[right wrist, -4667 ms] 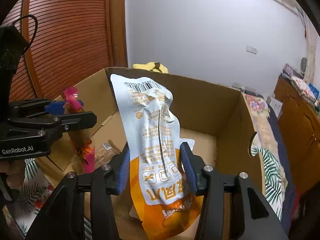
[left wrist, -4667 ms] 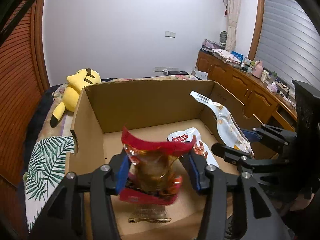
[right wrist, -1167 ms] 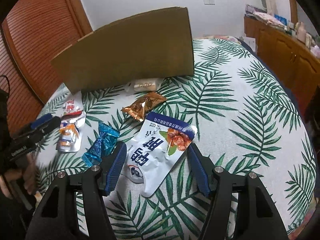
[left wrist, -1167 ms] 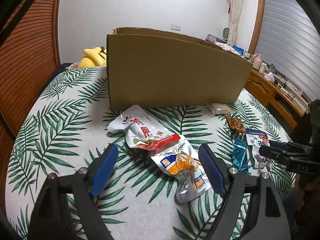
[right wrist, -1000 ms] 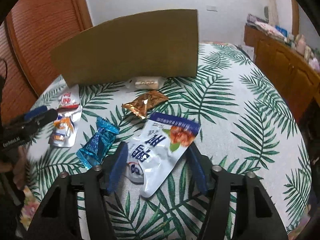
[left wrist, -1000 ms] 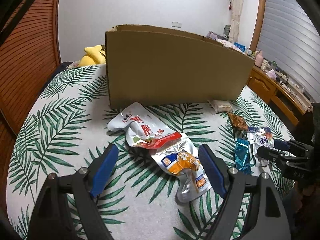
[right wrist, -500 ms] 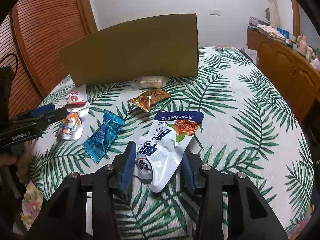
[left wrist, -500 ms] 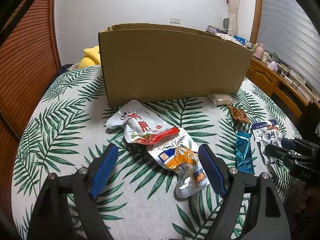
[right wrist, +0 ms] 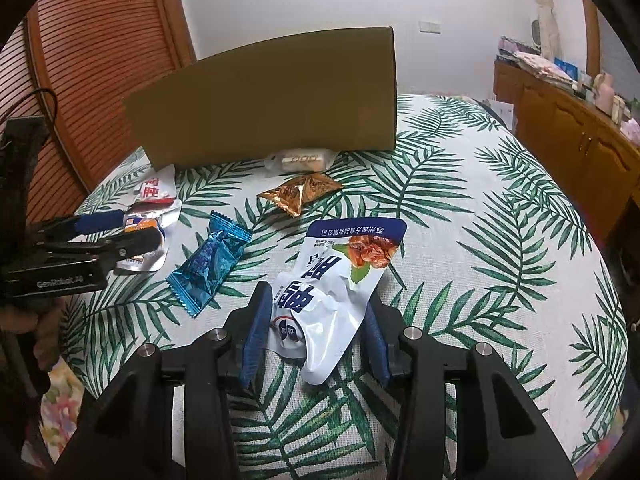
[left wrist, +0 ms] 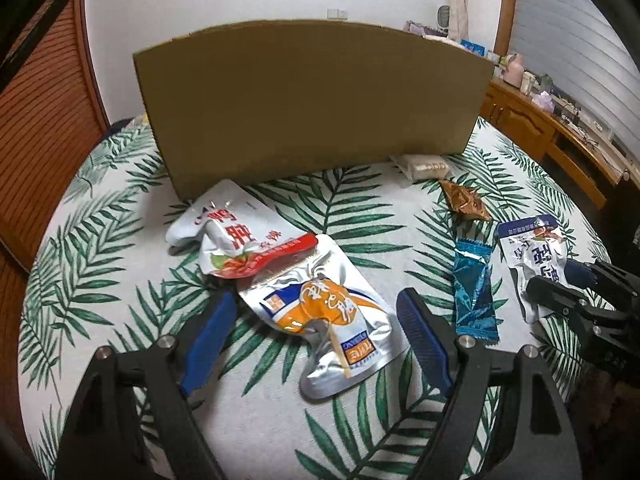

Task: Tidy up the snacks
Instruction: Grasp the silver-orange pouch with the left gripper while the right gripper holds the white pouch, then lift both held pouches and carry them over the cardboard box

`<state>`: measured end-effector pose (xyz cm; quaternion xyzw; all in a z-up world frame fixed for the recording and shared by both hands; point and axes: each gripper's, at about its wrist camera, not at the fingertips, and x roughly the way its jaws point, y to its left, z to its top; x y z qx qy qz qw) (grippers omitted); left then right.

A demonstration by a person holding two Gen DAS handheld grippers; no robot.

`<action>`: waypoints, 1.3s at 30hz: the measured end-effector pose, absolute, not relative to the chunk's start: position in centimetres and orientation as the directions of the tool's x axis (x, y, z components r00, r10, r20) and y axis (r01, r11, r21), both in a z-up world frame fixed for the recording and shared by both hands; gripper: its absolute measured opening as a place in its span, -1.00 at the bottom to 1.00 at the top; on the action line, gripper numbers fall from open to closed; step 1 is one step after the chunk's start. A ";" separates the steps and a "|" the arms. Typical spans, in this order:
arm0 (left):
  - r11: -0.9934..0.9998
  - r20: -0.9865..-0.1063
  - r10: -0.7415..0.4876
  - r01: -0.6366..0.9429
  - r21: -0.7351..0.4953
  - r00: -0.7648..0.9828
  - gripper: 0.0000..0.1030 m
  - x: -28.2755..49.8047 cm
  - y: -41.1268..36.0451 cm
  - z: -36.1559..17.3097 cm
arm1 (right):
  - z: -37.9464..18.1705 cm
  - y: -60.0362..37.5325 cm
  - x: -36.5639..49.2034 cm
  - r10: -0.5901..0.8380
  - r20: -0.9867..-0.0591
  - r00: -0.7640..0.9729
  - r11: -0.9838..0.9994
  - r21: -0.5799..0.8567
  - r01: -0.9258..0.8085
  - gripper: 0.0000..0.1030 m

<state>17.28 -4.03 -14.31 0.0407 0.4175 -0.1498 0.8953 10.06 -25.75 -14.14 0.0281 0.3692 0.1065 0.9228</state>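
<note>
My right gripper (right wrist: 316, 300) is shut on the lower end of a white-and-blue snack pouch (right wrist: 340, 276), which crumples between the pads on the leaf-print bedspread. My left gripper (left wrist: 316, 300) is open, its blue pads on either side of a silver-and-orange pouch (left wrist: 320, 312) without touching it. A white-and-red pouch (left wrist: 228, 236) partly overlaps that pouch's far end. Behind everything stands the cardboard box (left wrist: 312, 100), its near wall hiding the inside. The left wrist view shows the right gripper (left wrist: 560, 280) at the right edge, on the white-and-blue pouch (left wrist: 536, 252).
A blue candy wrapper (right wrist: 208, 260), a copper foil packet (right wrist: 300, 192) and a small white pack (right wrist: 300, 160) by the box wall lie between the two grippers. Wooden cabinets (right wrist: 580, 128) stand to the right of the bed and a slatted wooden door (right wrist: 100, 60) to the left.
The right gripper's jaws have closed in on the white-and-blue pouch and crumpled it. The left gripper has come closer to the silver-and-orange pouch, still open.
</note>
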 end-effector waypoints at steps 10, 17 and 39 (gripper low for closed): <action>0.947 -0.738 -0.244 0.319 -0.041 0.629 -0.15 16.5 -4.2 -14.4 | -14.2 -25.8 10.0 0.218 -0.671 0.709 0.975 0.129 -0.178 -0.15; 0.937 -0.720 -0.293 0.338 -0.086 0.629 -0.38 15.5 -3.5 -14.0 | -14.2 -25.9 10.0 0.226 -0.666 0.711 0.974 0.138 -0.180 -0.15; 0.923 -0.584 -0.375 0.350 -0.161 0.720 -0.64 11.8 -1.1 -10.7 | -12.3 -26.3 8.5 0.309 -0.617 0.724 0.951 0.191 -0.243 -0.41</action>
